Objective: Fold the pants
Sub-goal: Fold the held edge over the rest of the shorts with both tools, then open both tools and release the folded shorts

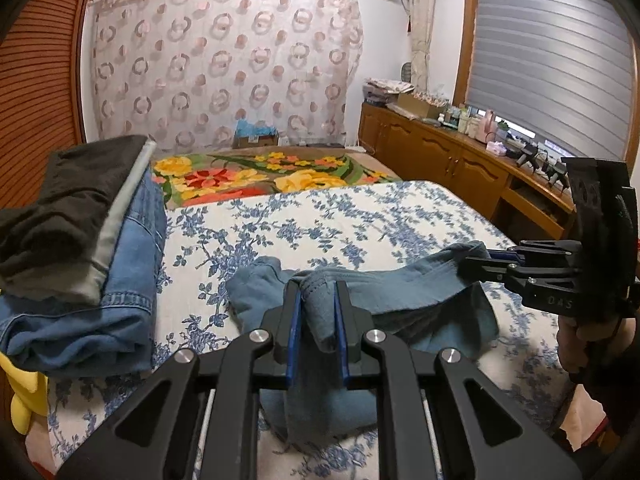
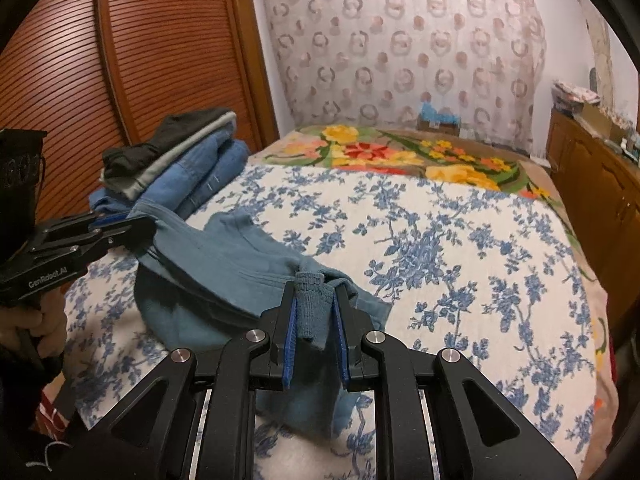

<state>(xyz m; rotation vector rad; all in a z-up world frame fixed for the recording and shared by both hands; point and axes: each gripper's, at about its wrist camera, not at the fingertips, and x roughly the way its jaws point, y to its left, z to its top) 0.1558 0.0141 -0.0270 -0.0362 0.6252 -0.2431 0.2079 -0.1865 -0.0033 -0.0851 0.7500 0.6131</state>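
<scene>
Left tongs [image 1: 318, 294] pinching pants [image 1: 400, 280], right tongs [image 2: 316, 294] too — both nearly closed

Soft matt cloth pants [image 1: 400, 284]; slatted glossy wood wardrobe [image 2: 160, 52].

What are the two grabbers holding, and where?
Both hold the blue-grey pants. The left gripper and the right gripper each pinch a bunched bit of the cloth's edge, lifting it over the bed.

- The left gripper [image 1: 318, 292] pointed forward and down, its blue pads [image 1: 293, 332] pinched on a fold of cloth.
- The right gripper [image 2: 316, 294] matched it; a hand [image 1: 588, 336], seemingly bare, gripped its handle.
</scene>
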